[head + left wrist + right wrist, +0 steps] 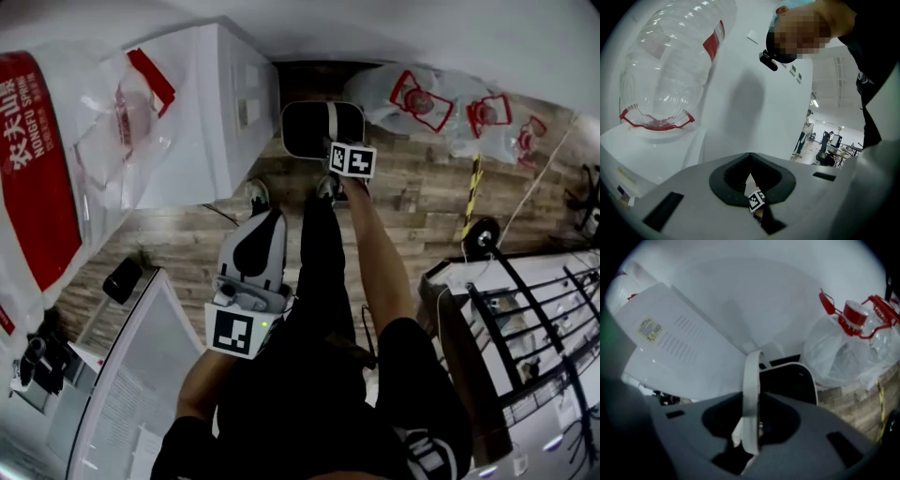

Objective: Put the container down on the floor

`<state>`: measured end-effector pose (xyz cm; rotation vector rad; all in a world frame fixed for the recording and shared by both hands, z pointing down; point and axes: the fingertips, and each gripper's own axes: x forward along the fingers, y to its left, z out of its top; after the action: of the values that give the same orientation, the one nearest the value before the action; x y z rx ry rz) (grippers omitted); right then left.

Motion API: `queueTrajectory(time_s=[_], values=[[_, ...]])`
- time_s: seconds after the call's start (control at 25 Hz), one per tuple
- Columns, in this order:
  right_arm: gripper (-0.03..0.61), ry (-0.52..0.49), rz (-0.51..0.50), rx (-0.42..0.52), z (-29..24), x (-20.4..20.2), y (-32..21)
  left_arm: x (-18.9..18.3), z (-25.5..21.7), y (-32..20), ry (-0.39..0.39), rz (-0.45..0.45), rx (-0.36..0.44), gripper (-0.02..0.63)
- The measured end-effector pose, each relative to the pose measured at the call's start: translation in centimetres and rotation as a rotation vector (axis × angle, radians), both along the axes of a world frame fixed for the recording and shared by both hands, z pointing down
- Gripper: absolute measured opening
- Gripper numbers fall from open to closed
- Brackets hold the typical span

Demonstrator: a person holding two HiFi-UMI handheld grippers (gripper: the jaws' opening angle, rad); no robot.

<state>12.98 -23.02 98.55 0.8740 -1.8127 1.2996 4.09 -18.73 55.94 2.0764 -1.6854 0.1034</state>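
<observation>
1. Wood-plank floor runs up to a white wall. A water dispenser stands at the left and bagged bottles lie at the right.
2. The container is a rounded bin with a white rim and a dark inside. It sits low, in the gap between dispenser and bottles, just beyond the person's shoes, with its opening facing up.
3. The right gripper is at the end of a fully lowered arm. Its fingers are closed on the container's rim. The right gripper view shows the rim edge-on between them, with the cavity lying to the right of the fingers.
4. The left gripper is raised near the person's waist, well apart from the container. Its fingers are together with nothing between them.
5. Key relation: the grip sits on the rim's near right side, so the container's body extends away from the fingers toward the wall. The right hand alone carries it.
6. Contact between the container's base and the floor cannot be confirmed from these views.
7. Judgement: the next step is likely a short vertical lowering until the base seats, then release. An off-centre grip may tip the container.
</observation>
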Motion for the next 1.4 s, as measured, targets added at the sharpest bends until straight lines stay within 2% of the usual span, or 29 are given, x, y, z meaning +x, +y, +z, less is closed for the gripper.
queueTrajectory(time_s=[0.36,0.64,1.04,1.4], values=[[0.118,0.003,0.018,-0.001,5.2,-2.2,-2.2,-1.6,3.0,-0.7,-0.020,-0.018,0.016,0.028],[0.120,-0.026,0.032,-0.023,8.7,-3.1,-3.4,-1.6,5.8,-0.9,0.002,-0.032,-0.016,0.028],[0.120,-0.044,0.015,0.007,10.5,-5.1,-5.3,-1.5,7.2,-0.9,0.003,-0.015,-0.051,0.028],[0.121,-0.022,-0.012,0.026,12.5,-5.0,-7.1,-1.5,7.7,-1.7,0.005,-0.013,-0.065,0.028]])
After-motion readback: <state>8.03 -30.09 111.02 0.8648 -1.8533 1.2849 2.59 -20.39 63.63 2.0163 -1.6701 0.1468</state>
